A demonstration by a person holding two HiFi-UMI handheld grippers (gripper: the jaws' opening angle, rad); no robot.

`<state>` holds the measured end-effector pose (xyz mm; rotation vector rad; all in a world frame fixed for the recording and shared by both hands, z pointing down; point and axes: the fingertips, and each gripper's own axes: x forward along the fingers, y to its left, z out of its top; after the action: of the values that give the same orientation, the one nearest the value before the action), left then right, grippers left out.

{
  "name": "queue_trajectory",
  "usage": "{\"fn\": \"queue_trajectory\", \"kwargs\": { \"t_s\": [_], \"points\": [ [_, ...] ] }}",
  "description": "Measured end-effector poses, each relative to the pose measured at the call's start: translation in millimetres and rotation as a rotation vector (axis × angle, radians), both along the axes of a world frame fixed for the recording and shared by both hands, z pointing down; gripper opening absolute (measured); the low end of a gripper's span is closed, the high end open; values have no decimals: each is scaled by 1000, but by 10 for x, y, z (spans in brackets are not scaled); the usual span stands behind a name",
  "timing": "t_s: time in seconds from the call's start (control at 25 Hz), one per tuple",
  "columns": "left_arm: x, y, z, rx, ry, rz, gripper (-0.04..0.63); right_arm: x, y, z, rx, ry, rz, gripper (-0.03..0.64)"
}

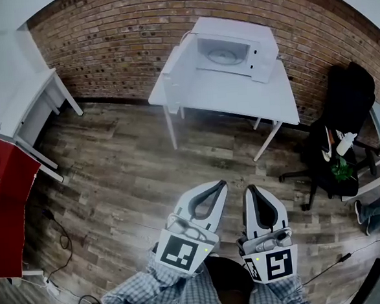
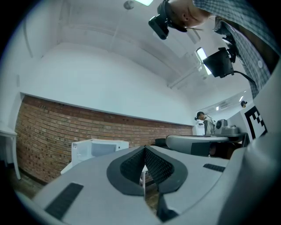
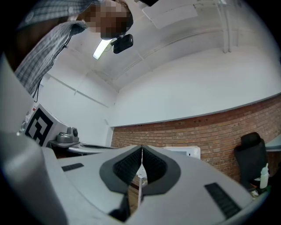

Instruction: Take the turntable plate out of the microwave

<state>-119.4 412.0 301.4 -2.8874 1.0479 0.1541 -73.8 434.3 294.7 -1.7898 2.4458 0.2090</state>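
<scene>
Head view, bottom centre: held left gripper [image 1: 222,185] and right gripper [image 1: 250,189] pressed together, empty. Stood well short of table [image 1: 238,98], upper centre, with open microwave [image 1: 230,27], turntable plate [image 1: 224,56] inside. Approach step, likely; needed next: closing in, spreading jaws.

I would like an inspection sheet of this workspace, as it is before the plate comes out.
Surface: white table, holding only the microwave.
Job's things: microwave with door open; turntable plate inside.
Clutter: white bottle on the black chair.
Grippers: left gripper and right gripper both shut, empty, far from the table.
Cables: black cable on the floor, left side.
Surroundings: brick wall, wooden floor.
</scene>
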Motion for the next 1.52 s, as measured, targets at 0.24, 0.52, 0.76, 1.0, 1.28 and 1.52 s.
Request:
{"fn": "queue_trajectory", "kwargs": {
  "t_s": [0.24,0.52,0.76,1.0,1.28,1.52],
  "points": [
    [116,56,-23,-4,8,-16,9,180,63,-13,-5,7,1,20],
    [240,175,10,-23,14,-39,9,408,185,63,-22,-29,11,20],
    [221,74,151,-69,9,-62,9,598,169,154,-38,-54,60,20],
    [320,-340,309,-81,-14,-39,9,628,-187,354,-78,-23,66,20],
    [409,-1246,323,-93,2,-13,9,692,-1127,366,-100,15,74,20],
    [332,-2040,245,-62,6,-14,9,719,-1947,296,-92,-44,81,20]
  ]
}}
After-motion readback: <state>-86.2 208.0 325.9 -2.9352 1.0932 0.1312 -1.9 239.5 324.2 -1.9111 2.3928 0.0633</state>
